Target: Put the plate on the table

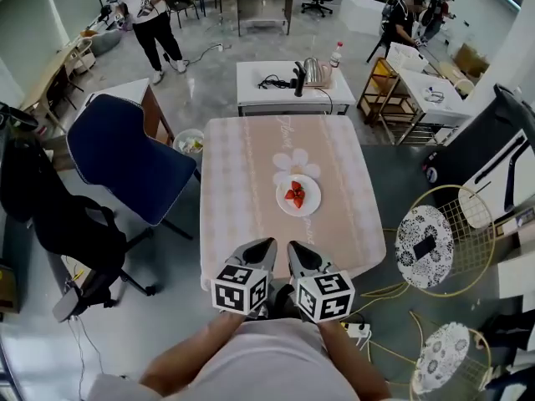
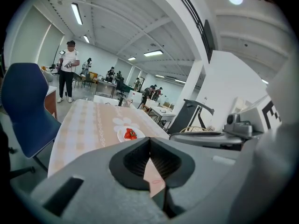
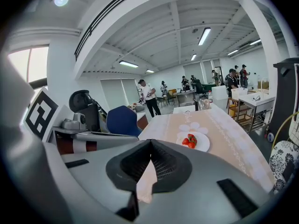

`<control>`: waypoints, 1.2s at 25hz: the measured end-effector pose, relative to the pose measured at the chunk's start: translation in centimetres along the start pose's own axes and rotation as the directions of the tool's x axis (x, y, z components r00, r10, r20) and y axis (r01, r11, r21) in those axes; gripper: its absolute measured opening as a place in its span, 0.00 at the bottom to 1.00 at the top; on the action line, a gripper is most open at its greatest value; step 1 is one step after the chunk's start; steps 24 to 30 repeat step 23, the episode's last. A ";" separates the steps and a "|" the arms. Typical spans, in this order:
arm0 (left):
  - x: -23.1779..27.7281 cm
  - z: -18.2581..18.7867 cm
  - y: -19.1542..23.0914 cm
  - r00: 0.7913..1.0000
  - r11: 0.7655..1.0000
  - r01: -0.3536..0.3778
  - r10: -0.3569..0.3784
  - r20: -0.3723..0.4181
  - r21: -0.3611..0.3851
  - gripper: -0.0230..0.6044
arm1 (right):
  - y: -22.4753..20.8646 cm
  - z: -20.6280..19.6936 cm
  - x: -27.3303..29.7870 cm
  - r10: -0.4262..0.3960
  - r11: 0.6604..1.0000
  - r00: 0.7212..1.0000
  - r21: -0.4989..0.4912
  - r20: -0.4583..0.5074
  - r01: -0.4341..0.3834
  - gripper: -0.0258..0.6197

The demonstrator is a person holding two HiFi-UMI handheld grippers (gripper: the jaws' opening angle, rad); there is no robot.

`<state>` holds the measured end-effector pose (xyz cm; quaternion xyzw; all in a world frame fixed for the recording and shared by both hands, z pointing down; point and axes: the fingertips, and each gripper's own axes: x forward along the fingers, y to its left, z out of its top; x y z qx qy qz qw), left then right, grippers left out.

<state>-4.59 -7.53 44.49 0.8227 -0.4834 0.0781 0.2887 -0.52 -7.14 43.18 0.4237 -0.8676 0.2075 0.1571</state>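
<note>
A white plate (image 1: pixel 298 195) with several strawberries on it rests near the middle of the table (image 1: pixel 242 190), which wears a pink checked cloth. Both grippers hover side by side over the table's near edge, well short of the plate. My left gripper (image 1: pixel 265 246) has its jaws closed together with nothing between them, and so has my right gripper (image 1: pixel 294 247). The left gripper view shows the plate (image 2: pixel 130 134) ahead, beyond the shut jaw tips (image 2: pixel 149 140). In the right gripper view the plate (image 3: pixel 193 141) lies ahead and to the right of the shut tips (image 3: pixel 150 142).
A blue chair (image 1: pixel 125 153) stands off the table's left side, with a black chair (image 1: pixel 58 215) nearer me. A white side table (image 1: pixel 292 86) with a kettle sits behind. Wire chairs (image 1: pixel 435 236) stand to the right. A person (image 1: pixel 150 15) stands far back left.
</note>
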 end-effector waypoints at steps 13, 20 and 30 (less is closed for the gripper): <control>-0.1 -0.5 -0.7 1.000 1.000 0.013 -0.014 0.009 0.024 0.04 | -0.1 -0.1 -1.2 -0.044 0.999 0.998 -0.002 0.048 0.044 0.05; -0.8 -0.8 -1.1 1.000 0.999 0.016 -0.017 0.014 0.030 0.05 | 0.2 -0.5 -1.7 -0.047 0.999 0.997 0.001 0.054 0.047 0.05; -0.7 -0.6 -1.0 1.000 0.999 0.014 -0.014 0.014 0.031 0.05 | 0.1 -0.5 -1.7 -0.046 0.999 0.998 0.002 0.052 0.046 0.05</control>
